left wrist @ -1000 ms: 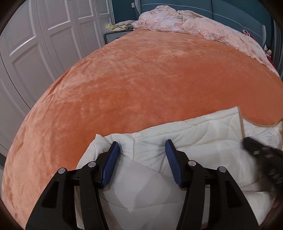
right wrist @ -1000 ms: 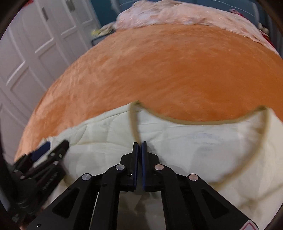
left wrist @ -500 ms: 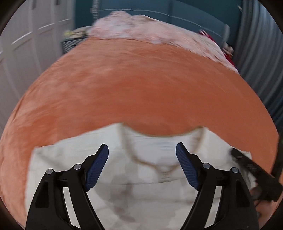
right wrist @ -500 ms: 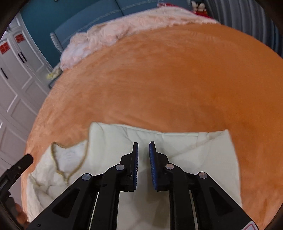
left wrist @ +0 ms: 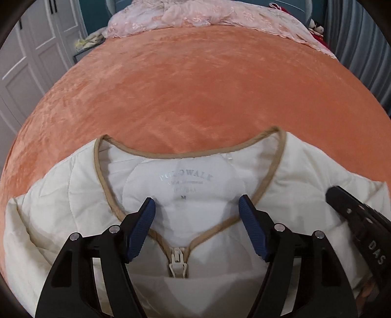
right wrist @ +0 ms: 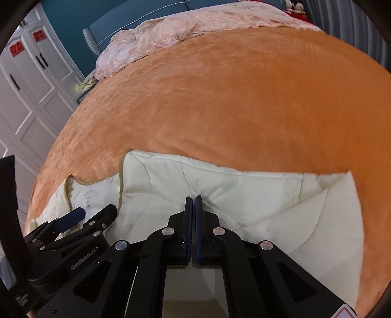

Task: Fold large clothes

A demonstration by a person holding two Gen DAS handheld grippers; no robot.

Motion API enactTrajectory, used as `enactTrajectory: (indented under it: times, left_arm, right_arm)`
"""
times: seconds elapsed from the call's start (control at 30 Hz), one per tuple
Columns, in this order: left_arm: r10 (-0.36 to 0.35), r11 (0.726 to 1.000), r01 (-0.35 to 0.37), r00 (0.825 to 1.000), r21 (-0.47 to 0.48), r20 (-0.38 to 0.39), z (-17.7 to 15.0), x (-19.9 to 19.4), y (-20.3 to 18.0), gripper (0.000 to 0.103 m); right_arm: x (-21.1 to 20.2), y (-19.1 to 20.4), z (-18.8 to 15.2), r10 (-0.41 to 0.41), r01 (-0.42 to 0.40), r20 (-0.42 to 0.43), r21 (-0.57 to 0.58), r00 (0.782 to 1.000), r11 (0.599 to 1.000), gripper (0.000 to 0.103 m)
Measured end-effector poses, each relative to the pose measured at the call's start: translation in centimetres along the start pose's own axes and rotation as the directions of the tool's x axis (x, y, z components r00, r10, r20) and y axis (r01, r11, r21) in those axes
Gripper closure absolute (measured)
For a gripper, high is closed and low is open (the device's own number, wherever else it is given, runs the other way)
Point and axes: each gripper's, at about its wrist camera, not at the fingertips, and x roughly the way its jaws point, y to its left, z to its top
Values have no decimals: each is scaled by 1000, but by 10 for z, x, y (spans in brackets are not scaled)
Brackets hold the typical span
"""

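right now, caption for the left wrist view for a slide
Open left gripper hovers over cream jacket's collar on an orange bedspread.

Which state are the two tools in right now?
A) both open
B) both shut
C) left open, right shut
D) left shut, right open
C: the left tool has its blue pads spread wide over the cream quilted jacket, while the right tool has its pads nearly touching.

Jacket (left wrist: 73,195) lies on bed (left wrist: 207,85) near edge; crumpled quilt (left wrist: 207,17) at far end behind jacket; wardrobe (right wrist: 29,97) left of bed.
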Motion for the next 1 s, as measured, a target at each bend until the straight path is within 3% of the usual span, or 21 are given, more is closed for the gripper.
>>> enactTrajectory:
  times: [0.23, 0.33, 0.43, 0.47, 0.63, 0.7, 0.8, 0.87, 1.0]
  left_arm:
    - [43, 999, -44, 998, 3, 49, -4, 3, -5, 31]
    - [1, 999, 0, 999, -34, 48, -1, -15, 12, 34]
    - [51, 998, -46, 991, -48, 120, 2, -45, 45, 35]
    - [65, 997, -59, 990, -53, 128, 3, -51, 58, 35]
    - [120, 985, -118, 993, -125, 5, 12, -24, 119, 36]
    - [118, 985, -121, 993, -126, -27, 9, -10, 124, 36]
    - [151, 985, -149, 988, -87, 14, -3, 1, 117, 32]
    - [186, 981, -182, 981, -72, 46, -7, 5, 110, 28]
    - [186, 980, -180, 980, -90, 70, -7, 7, 110, 26]
  right_arm:
    - [7, 19, -14, -131, 137, 56, -111, 990, 984, 103]
    - [-2, 9, -6, -85, 87, 30, -63, 996, 994, 103]
    - [-34, 22, -1, -51, 56, 94, -59, 994, 997, 88]
    - [-41, 34, -2, -27, 35, 109, -79, 994, 996, 88]
    - [-8, 106, -2, 89, -89, -7, -201, 996, 975, 88]
    - [14, 120, -7, 66, -76, -49, -227, 997, 971, 90]
    - [41, 119, -17, 17, -36, -77, -246, 997, 969, 94]
    - [41, 111, -17, 31, -44, -61, -215, 998, 976, 103]
    - [42, 97, -22, 70, -74, -33, -146, 997, 987, 103]
